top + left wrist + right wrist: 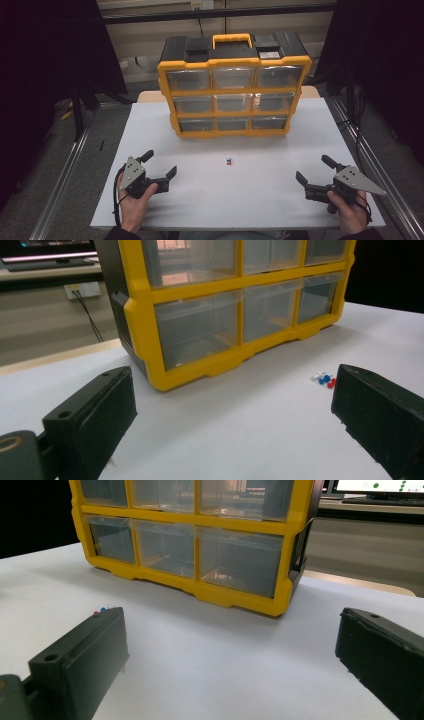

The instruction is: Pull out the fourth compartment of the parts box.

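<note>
A small cluster of push pins (229, 161), red, blue and white, lies loose on the bare white desk (260, 200) near its middle, a little to the near side of the yellow drawer cabinet (233, 85) and well apart from both hands. In the left gripper view the pins (324, 379) sit just beyond the right-hand jaw; in the right gripper view they (99, 611) peek over the top of the left-hand jaw, so each tool is angled roughly toward them. The cabinet stands upright at the far side of the desk, its nine clear drawers all pushed in and, as far as can be told, empty, with an orange carry handle (232, 39) on top. The left hand-held gripper (157, 167) rests low at the near left of the desk with its jaws spread wide and nothing between them; the right hand-held gripper (314, 172) sits at the near right, likewise spread wide and empty. The work looks to be at its start: nothing is picked up and no drawer is drawn out. The next move probably calls for one hand to travel in to the pins and pinch carefully, since they are tiny and lie flat, while the other would need to pull a drawer out by its front lip.
</note>
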Demonstrator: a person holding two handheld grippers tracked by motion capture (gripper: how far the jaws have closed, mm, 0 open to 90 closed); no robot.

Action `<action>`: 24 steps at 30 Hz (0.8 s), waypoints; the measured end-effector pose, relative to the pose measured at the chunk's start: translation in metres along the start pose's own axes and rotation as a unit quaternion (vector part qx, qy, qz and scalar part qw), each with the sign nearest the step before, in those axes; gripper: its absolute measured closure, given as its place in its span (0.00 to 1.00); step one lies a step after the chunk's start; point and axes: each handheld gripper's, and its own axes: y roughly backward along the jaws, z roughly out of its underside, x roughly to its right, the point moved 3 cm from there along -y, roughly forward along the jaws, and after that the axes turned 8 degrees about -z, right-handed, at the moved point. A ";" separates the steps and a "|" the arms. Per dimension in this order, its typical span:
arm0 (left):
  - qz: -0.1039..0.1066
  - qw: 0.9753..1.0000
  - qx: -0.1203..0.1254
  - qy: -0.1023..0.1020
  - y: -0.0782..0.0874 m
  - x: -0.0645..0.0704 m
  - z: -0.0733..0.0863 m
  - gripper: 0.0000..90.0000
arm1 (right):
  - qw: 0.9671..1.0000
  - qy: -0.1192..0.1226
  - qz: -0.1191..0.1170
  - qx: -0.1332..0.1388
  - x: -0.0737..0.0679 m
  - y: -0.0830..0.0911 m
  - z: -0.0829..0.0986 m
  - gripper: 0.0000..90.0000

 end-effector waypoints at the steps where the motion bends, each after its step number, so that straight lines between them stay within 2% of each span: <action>1: 0.000 1.000 0.004 0.002 -0.002 0.002 -0.001 0.04 | 1.000 -0.002 -0.001 0.001 -0.001 0.000 0.000 0.00; 2: 0.000 1.000 0.004 0.002 -0.002 0.002 -0.001 0.04 | 1.000 -0.001 -0.002 0.001 -0.001 -0.001 0.000 0.00; 3: 0.009 1.000 0.001 -0.010 -0.005 0.003 -0.001 0.04 | 1.000 -0.002 -0.005 -0.003 -0.001 -0.001 0.000 0.00; 5: 0.008 1.000 0.002 -0.014 -0.008 0.006 -0.002 0.04 | 1.000 -0.003 -0.007 -0.002 -0.001 -0.001 0.000 0.00; 8: 0.008 0.999 0.005 -0.043 -0.010 0.007 -0.006 0.04 | 1.000 -0.005 -0.006 -0.001 -0.001 -0.001 0.000 0.00; 9: 0.007 0.999 0.007 -0.044 -0.010 0.008 -0.008 0.04 | 1.000 -0.006 -0.004 -0.001 -0.001 0.000 0.000 0.00; 11: 0.001 0.998 0.009 -0.060 -0.011 0.008 -0.011 0.04 | 1.000 -0.005 -0.003 0.001 -0.001 -0.001 0.000 0.00; 15: 0.012 0.998 0.017 -0.059 -0.017 0.009 -0.017 0.04 | 1.000 -0.005 -0.004 0.000 -0.002 -0.002 -0.001 0.00; 18: 0.015 0.996 0.020 -0.085 -0.022 0.012 -0.022 0.04 | 1.000 -0.005 -0.007 0.001 -0.002 -0.003 0.000 0.00; 21: 0.019 0.995 0.027 -0.091 -0.025 0.015 -0.025 0.04 | 1.000 -0.005 -0.008 0.000 -0.003 -0.003 0.000 0.00; 22: 0.025 0.993 0.027 -0.108 -0.028 0.018 -0.028 0.04 | 1.000 -0.005 -0.009 0.000 -0.003 -0.004 0.000 0.00; 24: 0.027 0.993 0.032 -0.113 -0.032 0.021 -0.031 0.04 | 1.000 -0.004 -0.008 0.000 -0.003 -0.004 0.000 0.00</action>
